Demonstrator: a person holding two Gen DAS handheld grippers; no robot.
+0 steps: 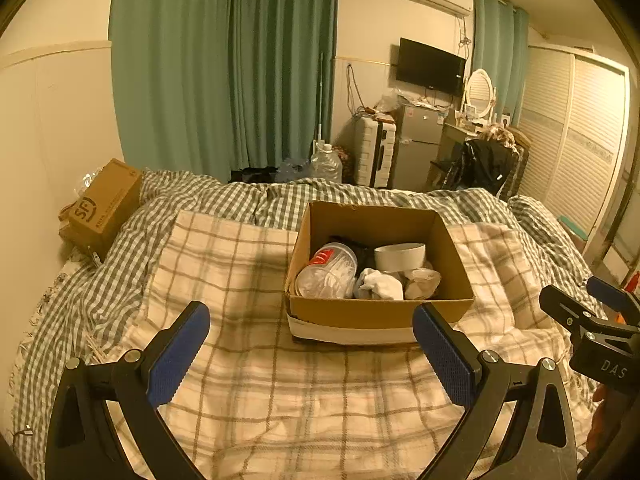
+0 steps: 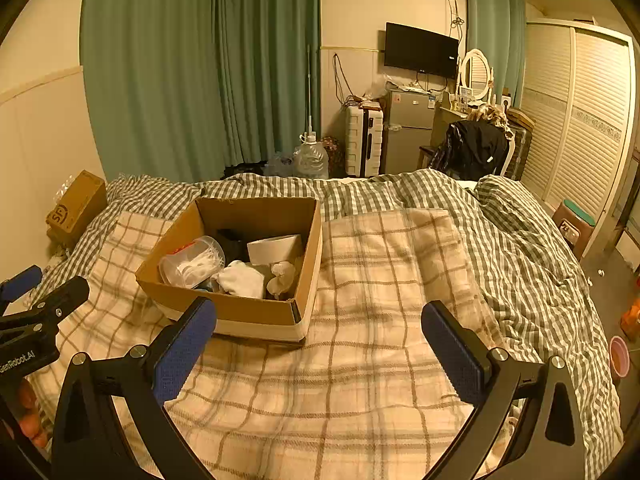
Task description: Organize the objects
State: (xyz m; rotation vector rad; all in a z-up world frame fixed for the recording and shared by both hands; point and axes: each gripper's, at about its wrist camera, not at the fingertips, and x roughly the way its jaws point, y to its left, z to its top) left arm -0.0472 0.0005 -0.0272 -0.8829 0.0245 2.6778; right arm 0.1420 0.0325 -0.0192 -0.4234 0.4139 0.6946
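From the left wrist, the left gripper (image 1: pixel 312 344) is seen spread wide and empty above the plaid blanket (image 1: pixel 248 380); the cardboard box (image 1: pixel 380 312) lies beyond the fingertips at one o'clock.

From the right wrist, the right gripper (image 2: pixel 319 340) is likewise held apart, empty; the box (image 2: pixel 236 308) is found at eleven o'clock, beyond its left finger (image 2: pixel 186 346).
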